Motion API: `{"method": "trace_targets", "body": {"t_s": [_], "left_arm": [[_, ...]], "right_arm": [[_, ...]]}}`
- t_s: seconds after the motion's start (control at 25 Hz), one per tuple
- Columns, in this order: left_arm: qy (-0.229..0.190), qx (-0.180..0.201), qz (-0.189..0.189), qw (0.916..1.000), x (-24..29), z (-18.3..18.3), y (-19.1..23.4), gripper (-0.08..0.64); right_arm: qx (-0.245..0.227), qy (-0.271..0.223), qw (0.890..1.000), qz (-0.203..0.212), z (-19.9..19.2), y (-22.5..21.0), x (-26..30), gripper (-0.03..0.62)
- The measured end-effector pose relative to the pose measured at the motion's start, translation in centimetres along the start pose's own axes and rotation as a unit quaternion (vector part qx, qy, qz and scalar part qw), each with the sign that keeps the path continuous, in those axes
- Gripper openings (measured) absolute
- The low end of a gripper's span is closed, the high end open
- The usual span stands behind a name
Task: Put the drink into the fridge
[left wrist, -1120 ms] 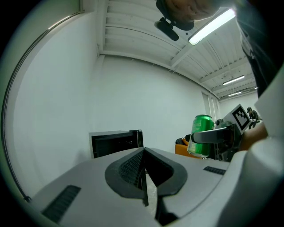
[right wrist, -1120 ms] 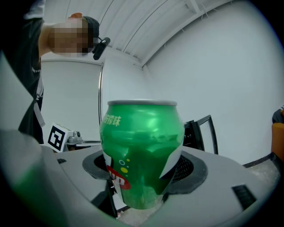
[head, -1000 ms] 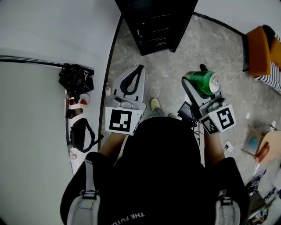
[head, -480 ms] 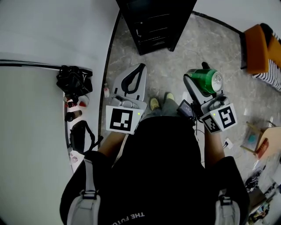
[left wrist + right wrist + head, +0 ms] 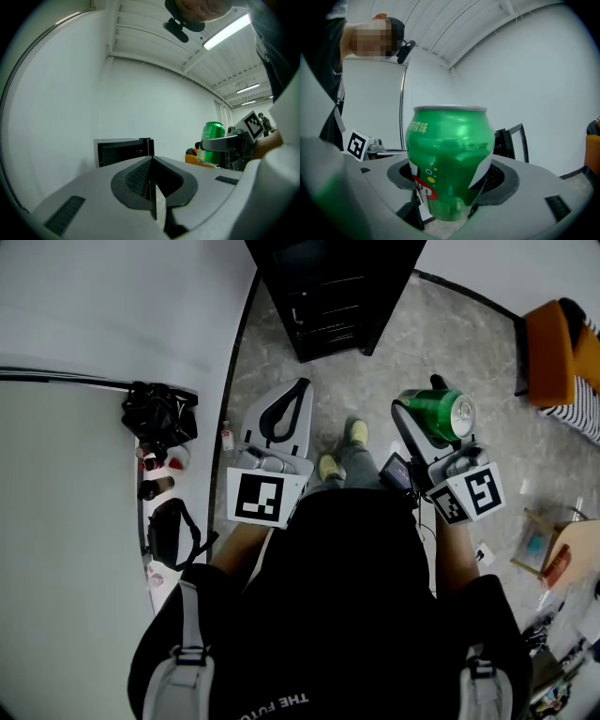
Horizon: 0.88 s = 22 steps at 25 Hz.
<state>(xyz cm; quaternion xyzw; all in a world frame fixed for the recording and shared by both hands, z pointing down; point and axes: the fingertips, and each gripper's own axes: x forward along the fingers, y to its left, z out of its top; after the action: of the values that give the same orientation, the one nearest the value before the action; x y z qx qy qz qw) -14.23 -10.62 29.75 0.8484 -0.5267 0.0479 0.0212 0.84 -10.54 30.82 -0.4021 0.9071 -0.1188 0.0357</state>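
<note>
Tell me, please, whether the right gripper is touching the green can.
Touching. The right gripper view shows the right gripper shut on the green can, both jaws pressing its sides.

Glossy green metal can point(image 5: 450, 159); matt grey plastic left claw point(image 5: 151, 164); smooth, mottled stone floor point(image 5: 427, 343).

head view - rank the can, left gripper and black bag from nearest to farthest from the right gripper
1. The can, clamped in the right gripper itself.
2. The left gripper, across the person's body to the left.
3. The black bag, far left by the white wall.
</note>
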Motion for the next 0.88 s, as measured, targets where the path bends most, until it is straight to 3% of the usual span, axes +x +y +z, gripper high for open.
{"method": "trace_targets", "body": {"t_s": [0.88], "left_arm": [[0.022, 0.025, -0.012, 0.9994, 13.7, 1.4, -0.2, 0.012]], "right_arm": [[0.003, 0.001, 1.000, 0.000, 2.5, -12.8, 5.1, 0.339]]}}
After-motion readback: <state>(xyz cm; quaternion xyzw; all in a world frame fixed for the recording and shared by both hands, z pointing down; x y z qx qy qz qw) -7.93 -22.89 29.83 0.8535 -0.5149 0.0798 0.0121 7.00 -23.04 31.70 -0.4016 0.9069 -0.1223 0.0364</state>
